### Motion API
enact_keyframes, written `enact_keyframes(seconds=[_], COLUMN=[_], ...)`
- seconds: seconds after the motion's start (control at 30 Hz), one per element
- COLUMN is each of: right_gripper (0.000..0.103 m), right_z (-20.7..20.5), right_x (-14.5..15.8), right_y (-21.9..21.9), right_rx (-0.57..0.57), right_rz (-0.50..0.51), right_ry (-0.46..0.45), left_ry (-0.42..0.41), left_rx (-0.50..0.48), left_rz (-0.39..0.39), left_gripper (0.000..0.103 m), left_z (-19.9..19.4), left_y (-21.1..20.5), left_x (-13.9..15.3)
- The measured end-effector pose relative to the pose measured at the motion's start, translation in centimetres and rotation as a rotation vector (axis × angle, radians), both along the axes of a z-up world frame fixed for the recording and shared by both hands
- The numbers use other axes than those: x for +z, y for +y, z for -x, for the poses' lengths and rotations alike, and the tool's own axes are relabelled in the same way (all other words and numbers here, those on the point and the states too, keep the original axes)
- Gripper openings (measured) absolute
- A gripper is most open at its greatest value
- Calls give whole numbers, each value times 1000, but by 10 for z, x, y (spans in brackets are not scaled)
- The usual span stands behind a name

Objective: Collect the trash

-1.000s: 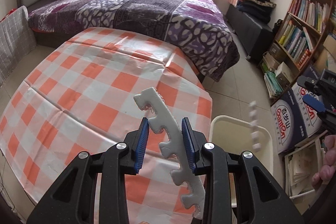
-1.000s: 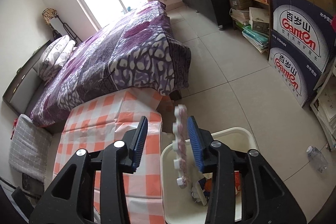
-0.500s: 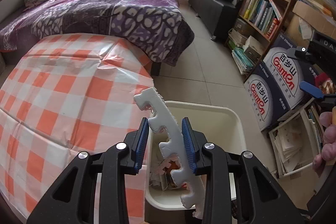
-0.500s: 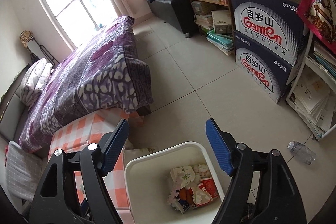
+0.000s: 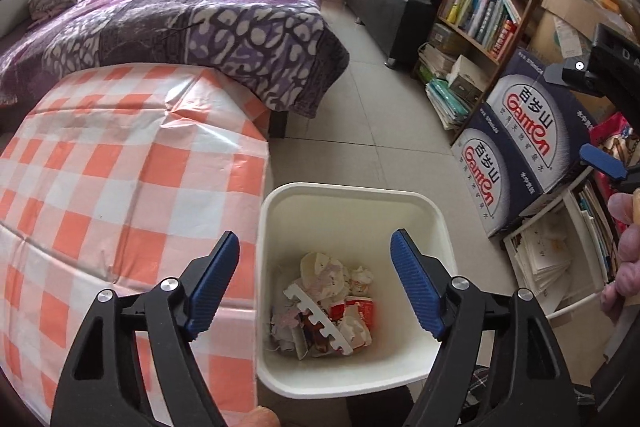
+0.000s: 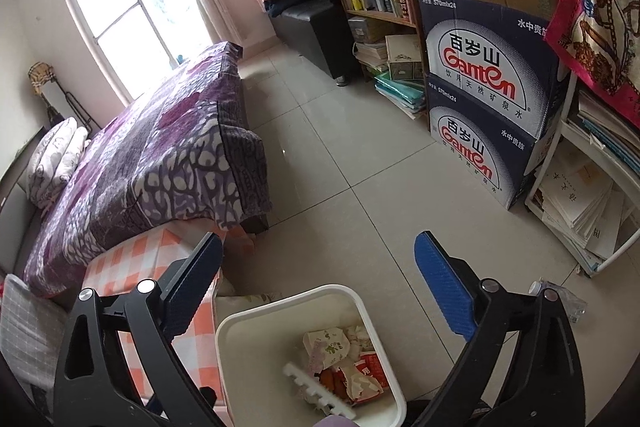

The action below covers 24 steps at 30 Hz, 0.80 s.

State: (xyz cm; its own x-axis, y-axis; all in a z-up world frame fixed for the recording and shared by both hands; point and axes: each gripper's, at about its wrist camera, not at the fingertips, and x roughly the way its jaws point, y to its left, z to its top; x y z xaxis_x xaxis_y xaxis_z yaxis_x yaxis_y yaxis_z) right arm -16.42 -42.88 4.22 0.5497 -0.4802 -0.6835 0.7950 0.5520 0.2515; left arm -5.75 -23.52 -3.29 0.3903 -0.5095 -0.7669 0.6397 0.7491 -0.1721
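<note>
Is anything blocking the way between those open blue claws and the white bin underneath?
Nothing visible does. The left gripper hangs open above the bin, whose top is uncovered, and the notched foam strip lies inside on the trash.

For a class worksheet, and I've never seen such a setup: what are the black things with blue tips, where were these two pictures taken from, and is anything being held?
They are hand-held tongs, one in each of a person's hands, each carrying a wide-angle camera looking along its fingers. One picture is from the left tongs, the other from the right tongs. Both are open and hold nothing. Below them stands a white bin with wrappers and a white foam strip inside, beside a table with a checked cloth.
</note>
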Motion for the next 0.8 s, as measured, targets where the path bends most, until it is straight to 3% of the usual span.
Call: enact_keyframes(seconds=[0.37,0.67,0.8], right_gripper=[96,96,96], right_z=[-26,-29,-31], right_x=[-21,-39,-45], right_y=[86,106,107], right_rx=[181,198,219], right_rz=[196,230,189], right_ry=[181,208,200], left_ry=[-201,-218,-223], left_rx=[206,262,268], left_rz=[-87,-91,-85], left_gripper=[92,92,92], left_z=[-8,-18,-19], left_y=[67,92,94], left_x=[15,20,24])
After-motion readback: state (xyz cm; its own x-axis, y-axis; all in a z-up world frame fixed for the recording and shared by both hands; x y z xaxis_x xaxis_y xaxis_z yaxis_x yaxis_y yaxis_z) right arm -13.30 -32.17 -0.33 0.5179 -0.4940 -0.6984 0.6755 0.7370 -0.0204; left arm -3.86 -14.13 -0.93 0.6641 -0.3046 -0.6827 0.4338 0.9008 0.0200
